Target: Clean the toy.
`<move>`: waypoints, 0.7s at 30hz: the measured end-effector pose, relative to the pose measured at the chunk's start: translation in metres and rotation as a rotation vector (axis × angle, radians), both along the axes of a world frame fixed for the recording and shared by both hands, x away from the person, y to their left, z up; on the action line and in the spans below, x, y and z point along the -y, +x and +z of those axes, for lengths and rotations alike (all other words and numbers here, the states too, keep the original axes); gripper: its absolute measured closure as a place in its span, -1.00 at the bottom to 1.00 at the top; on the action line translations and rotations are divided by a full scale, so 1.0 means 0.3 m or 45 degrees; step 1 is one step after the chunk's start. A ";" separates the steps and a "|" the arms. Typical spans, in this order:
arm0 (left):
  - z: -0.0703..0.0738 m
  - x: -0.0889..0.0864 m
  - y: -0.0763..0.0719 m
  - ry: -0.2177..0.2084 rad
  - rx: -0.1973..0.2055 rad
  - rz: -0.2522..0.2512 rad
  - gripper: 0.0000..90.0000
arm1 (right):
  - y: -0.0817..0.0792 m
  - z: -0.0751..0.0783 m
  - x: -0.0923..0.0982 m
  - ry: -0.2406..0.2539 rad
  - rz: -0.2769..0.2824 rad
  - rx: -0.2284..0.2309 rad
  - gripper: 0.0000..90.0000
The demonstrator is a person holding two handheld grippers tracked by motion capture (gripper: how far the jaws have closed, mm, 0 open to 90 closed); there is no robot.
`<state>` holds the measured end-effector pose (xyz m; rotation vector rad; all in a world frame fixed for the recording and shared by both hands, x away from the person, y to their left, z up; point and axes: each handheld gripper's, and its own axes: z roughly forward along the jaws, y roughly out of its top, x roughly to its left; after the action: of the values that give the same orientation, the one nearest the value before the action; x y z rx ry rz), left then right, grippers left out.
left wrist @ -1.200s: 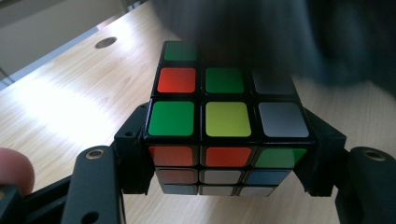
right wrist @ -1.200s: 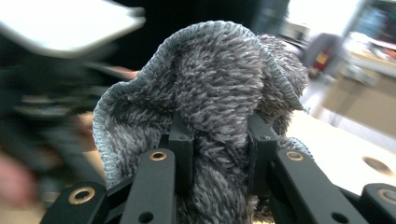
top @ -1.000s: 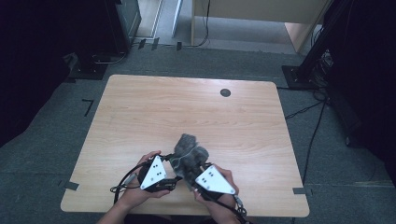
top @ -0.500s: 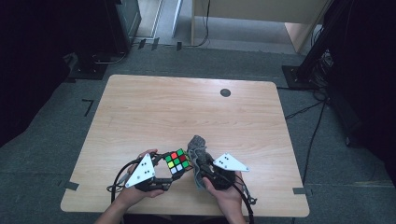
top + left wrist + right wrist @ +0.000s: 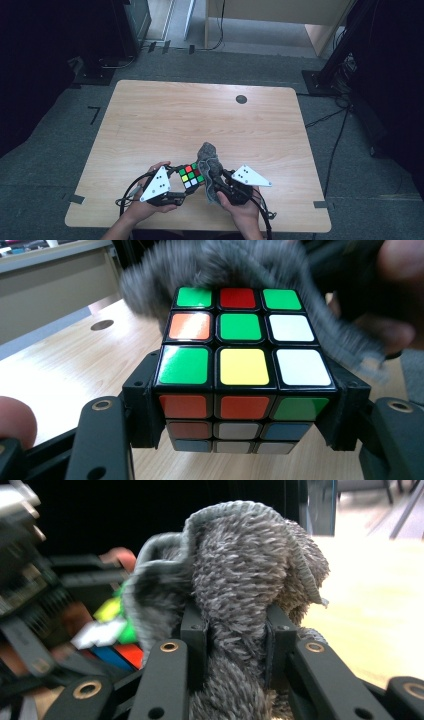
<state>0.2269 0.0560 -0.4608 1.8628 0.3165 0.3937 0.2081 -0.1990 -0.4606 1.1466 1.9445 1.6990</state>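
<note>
Grey, fluffy cloth (image 5: 240,580) is sitting bunched between the jaws of your right tongs (image 5: 220,184), which are closing tight on it and holding it pinched; in the high view the cloth (image 5: 209,162) is standing up over the near middle of the counter (image 5: 165,115), pressed against the right side of the puzzle cube (image 5: 191,175). Your left tongs (image 5: 182,190) are gripping that cube (image 5: 240,365) by its two side faces, jaws standing partly open at the cube's width, with the green, red, orange, white and yellow stickers of the top face turned up. In the left gripper view the cloth (image 5: 225,265) is lying blurred across the cube's far edge and down its right side. You are holding both tools near the counter's front edge, close together, with the cube raised off the wood.
</note>
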 end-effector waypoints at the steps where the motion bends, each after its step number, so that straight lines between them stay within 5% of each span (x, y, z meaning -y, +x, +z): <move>1: 0.004 -0.003 0.001 -0.014 -0.004 -0.002 -0.24 | 0.005 -0.009 0.000 -0.026 -0.007 -0.018 0.56; 4: 0.011 -0.012 0.004 -0.042 -0.002 0.002 -0.24 | 0.017 -0.030 0.003 -0.053 -0.018 -0.065 0.56; 8: 0.002 -0.015 0.011 -0.015 0.002 0.020 -0.24 | 0.018 -0.021 0.005 -0.089 -0.028 -0.051 0.56; 12: -0.011 -0.005 0.013 0.058 0.012 0.041 -0.24 | -0.003 0.028 0.015 -0.047 -0.036 0.043 0.56; 15: -0.005 -0.001 0.007 0.019 0.001 0.010 -0.24 | -0.016 0.051 0.005 -0.045 -0.022 0.083 0.56; 19: 0.003 -0.004 0.004 0.008 -0.008 0.004 -0.24 | -0.016 0.019 -0.013 -0.025 -0.031 0.045 0.57; 21: 0.003 -0.009 0.007 0.000 -0.021 0.004 -0.24 | -0.006 0.001 -0.020 -0.072 -0.034 0.004 0.57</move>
<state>0.2289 0.0586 -0.4600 1.8662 0.3308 0.3810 0.2062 -0.1931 -0.4605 1.1436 1.9542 1.6205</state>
